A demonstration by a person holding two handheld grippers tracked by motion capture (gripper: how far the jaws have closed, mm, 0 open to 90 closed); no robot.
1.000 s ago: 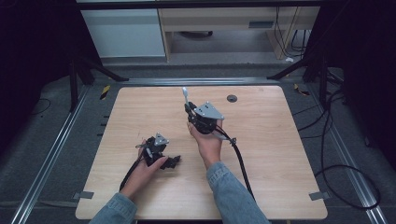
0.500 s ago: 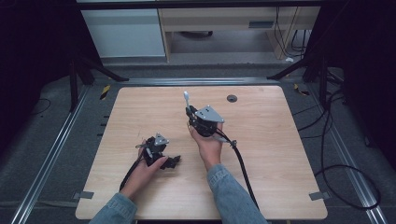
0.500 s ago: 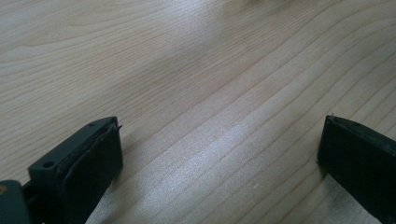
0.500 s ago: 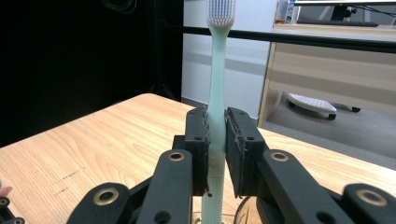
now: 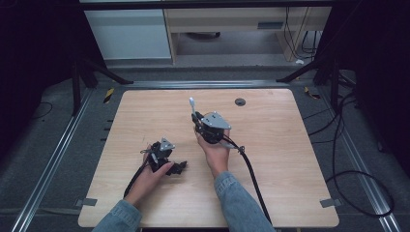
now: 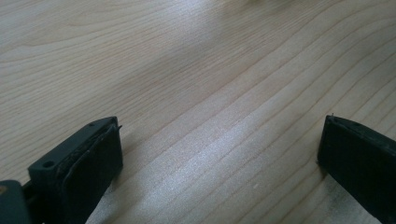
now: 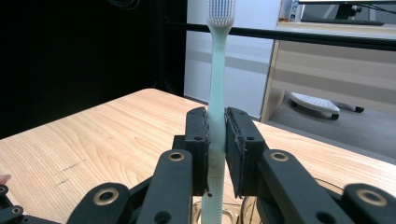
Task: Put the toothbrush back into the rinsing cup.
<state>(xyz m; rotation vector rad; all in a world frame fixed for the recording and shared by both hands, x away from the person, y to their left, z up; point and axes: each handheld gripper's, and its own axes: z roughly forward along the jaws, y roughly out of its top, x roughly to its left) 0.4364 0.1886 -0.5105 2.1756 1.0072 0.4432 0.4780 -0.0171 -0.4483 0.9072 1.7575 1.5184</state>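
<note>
Pale wooden worktop (image 5: 290, 145) bare. My right claw (image 7: 215, 140) clamps pale-green plastic toothbrush (image 7: 215, 84) mid-handle, bristles up, above worktop centre. Left claw (image 6: 219, 154) gapes empty, low over wood. Risk: smooth handle slides if grip loosens.

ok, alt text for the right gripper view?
The right gripper is shut on a pale green toothbrush, held upright with its white bristles on top. Behind lie a wooden table and light cabinets.
</note>
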